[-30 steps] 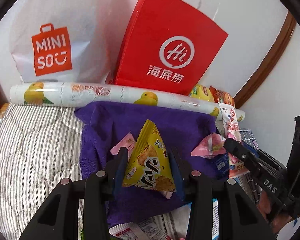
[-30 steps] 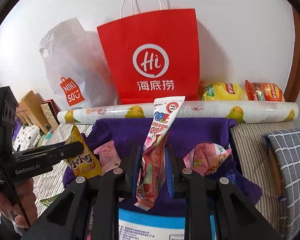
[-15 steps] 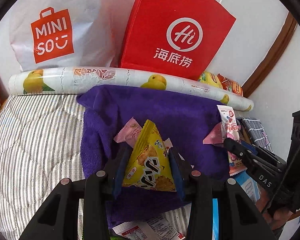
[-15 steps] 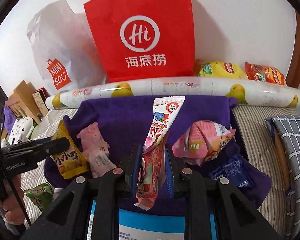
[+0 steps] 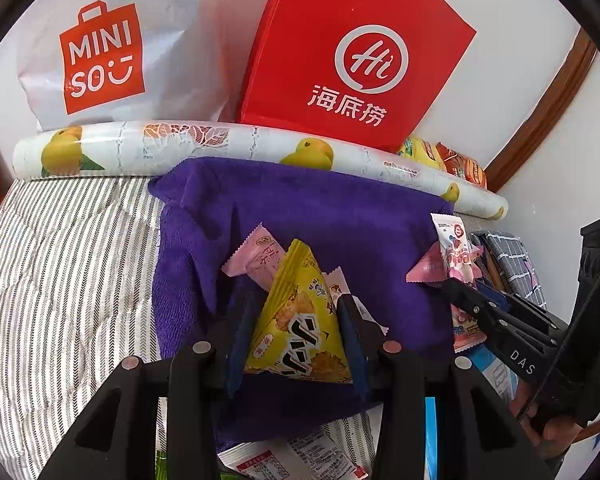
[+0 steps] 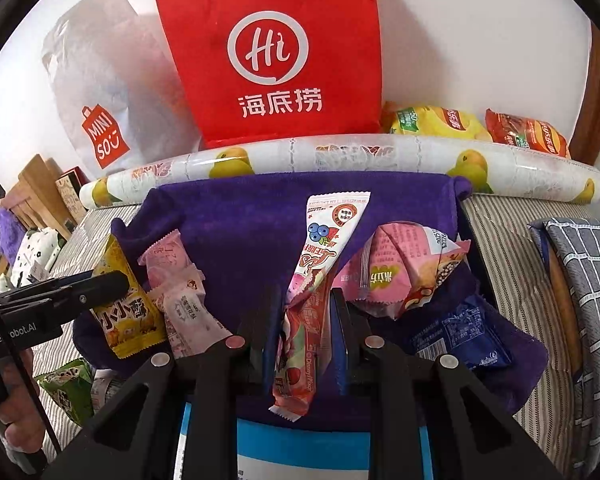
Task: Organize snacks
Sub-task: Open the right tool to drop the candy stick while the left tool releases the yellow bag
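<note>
Striped grey-white quilted bed cover [image 5: 60,260] under everything; landmark is the purple terry towel [image 5: 320,208] spread on it.

Behind the towel, leaning on the wall: red paper carrier bag [image 6: 272,52], white "Hi" circle logo plus 海底捞; left of it a white plastic bag [image 5: 112,40] with an orange MINISO label. Between bags and towel's far edge: glossy rolled sheet printed with yellow fruit [image 6: 340,156], lying crosswise. Behind the roll's right end: yellow chip bag [image 6: 432,120] and orange chip bag [image 6: 528,132], text too small to read. Right of the towel: grey checked fabric [image 6: 588,280].

On the towel: pink crinkled snack pack [image 6: 404,268], dark blue foil pack [image 6: 460,328], small pink candy wrappers [image 5: 260,256].

Left gripper [image 5: 296,336] over the towel's near-left part, jaws clamped on a yellow triangular foil snack packet [image 5: 296,320], apex pointing away towards the bags, black characters 小小 on it.

Right gripper [image 6: 304,332] over the towel's near-middle, jaws pinched tight on a long pink-white stick pouch [image 6: 320,272], blueberry print, "Disney" near the bottom; long axis up-and-away, top seal towards the red bag.
</note>
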